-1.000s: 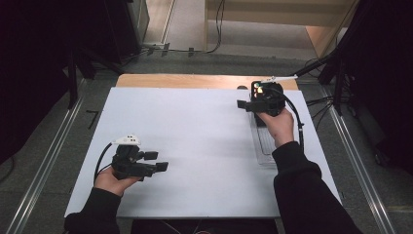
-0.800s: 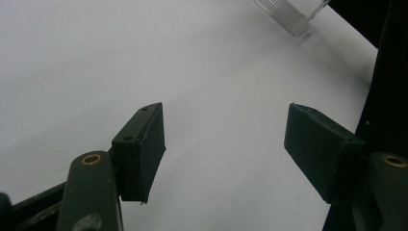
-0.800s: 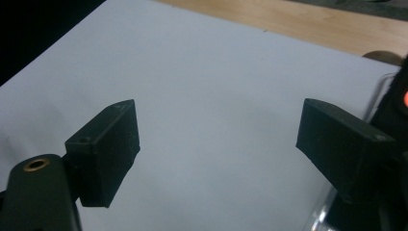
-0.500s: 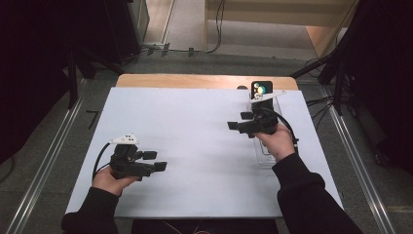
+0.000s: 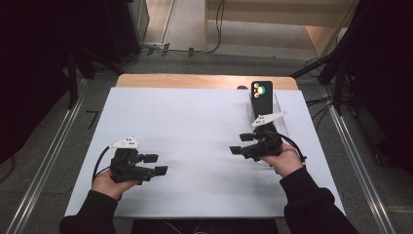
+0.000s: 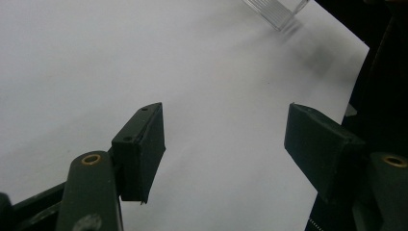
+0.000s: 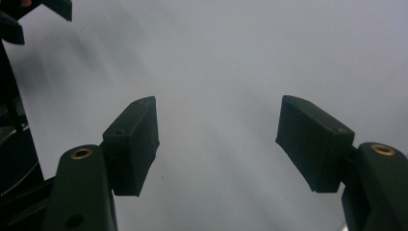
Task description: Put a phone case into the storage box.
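A phone in a dark case (image 5: 261,97), camera lenses up, lies on a clear plastic holder (image 5: 281,111) at the far right of the white tabletop (image 5: 195,122). My right gripper (image 5: 238,145) hovers near the holder's near end, pointing left. Its jaws have just been closing but still stand apart with nothing between them, and only bare white surface lies ahead of that gripper (image 7: 219,139). My left gripper (image 5: 158,164) rests at the near left, pointing right, open and empty. Seen from the left gripper (image 6: 226,144), a corner of the clear holder (image 6: 276,9) lies far ahead.
A wooden table edge (image 5: 199,81) runs along the back of the white sheet. Metal rails (image 5: 39,165) flank the table on both sides, and cables (image 5: 316,100) trail at the right. Dark stands and equipment surround the table.
My right gripper has drawn back from the phone toward the near side and a little left, uncovering the phone on its holder, and its jaws have narrowed. The left gripper has stayed put.
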Motion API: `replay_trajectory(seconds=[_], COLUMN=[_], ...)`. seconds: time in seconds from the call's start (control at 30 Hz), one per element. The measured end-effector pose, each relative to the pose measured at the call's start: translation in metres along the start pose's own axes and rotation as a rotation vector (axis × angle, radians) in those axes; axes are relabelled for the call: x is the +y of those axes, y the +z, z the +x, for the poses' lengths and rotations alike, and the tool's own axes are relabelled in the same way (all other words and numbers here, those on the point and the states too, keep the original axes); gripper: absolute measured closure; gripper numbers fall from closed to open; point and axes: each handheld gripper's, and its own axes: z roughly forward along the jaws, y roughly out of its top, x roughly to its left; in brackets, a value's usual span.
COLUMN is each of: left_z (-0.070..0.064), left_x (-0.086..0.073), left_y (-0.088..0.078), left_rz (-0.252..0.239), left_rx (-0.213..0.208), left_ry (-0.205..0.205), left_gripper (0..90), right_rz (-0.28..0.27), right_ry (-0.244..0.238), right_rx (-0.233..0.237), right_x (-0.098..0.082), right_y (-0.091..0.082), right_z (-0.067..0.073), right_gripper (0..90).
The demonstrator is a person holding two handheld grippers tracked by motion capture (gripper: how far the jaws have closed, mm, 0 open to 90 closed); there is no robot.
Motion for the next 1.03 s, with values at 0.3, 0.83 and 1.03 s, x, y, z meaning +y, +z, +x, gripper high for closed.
replay_trajectory(seconds=[0.3,0.83,1.03], left_z=[-0.003,-0.004,-0.003], left_x=[-0.003,-0.018,-0.018], left_y=[0.001,0.002,0.003], left_rz=[-0.001,-0.039,-0.040], left_rx=[0.000,-0.011,0.000], left_ry=[0.009,0.037,0.029], left_gripper=[31.0,31.0,30.9], right_rz=[0.020,0.064,0.063], right_ry=[-0.052,-0.042,-0.034], right_rx=[0.021,0.060,0.059], right_x=[-0.035,-0.083,-0.085], right_y=[-0.009,-0.019,-0.018], right_z=[0.010,0.005,0.002], right_gripper=[28.4,24.8,23.7])
